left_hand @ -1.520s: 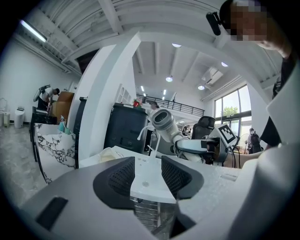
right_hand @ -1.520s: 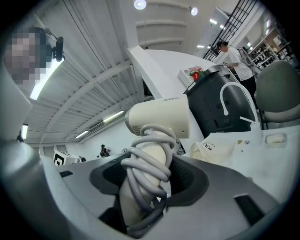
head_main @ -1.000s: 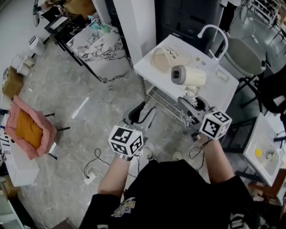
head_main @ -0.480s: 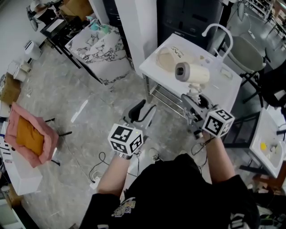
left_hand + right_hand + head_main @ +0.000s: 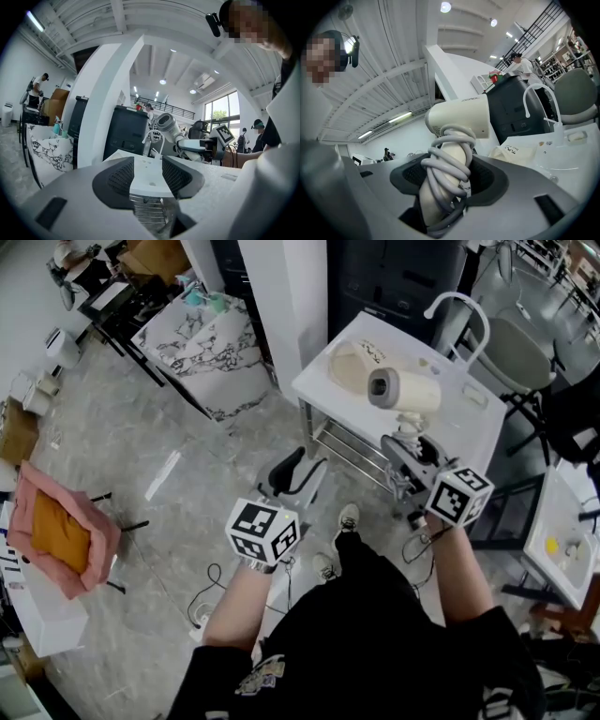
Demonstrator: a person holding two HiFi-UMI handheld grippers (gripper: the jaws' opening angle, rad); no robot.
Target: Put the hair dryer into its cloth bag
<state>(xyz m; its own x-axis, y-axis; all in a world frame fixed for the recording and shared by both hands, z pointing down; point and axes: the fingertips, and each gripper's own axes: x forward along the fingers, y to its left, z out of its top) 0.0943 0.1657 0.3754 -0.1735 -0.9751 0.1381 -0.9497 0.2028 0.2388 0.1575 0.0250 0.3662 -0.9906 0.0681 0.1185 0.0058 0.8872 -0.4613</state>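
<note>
Standing handle-down, the hair dryer (image 5: 411,393) points left.

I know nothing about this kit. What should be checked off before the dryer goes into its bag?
1. Hair dryer held firmly: ok, the right tool is shut on its handle.
2. Cord tidy: ok, it is wound round the handle.
3. Left tool free to help: ok, it is open with nothing between its jaws.
4. Cloth bag in place: ok, it lies on the white table.
5. Bag mouth open and facing the dryer: cannot tell.
</note>
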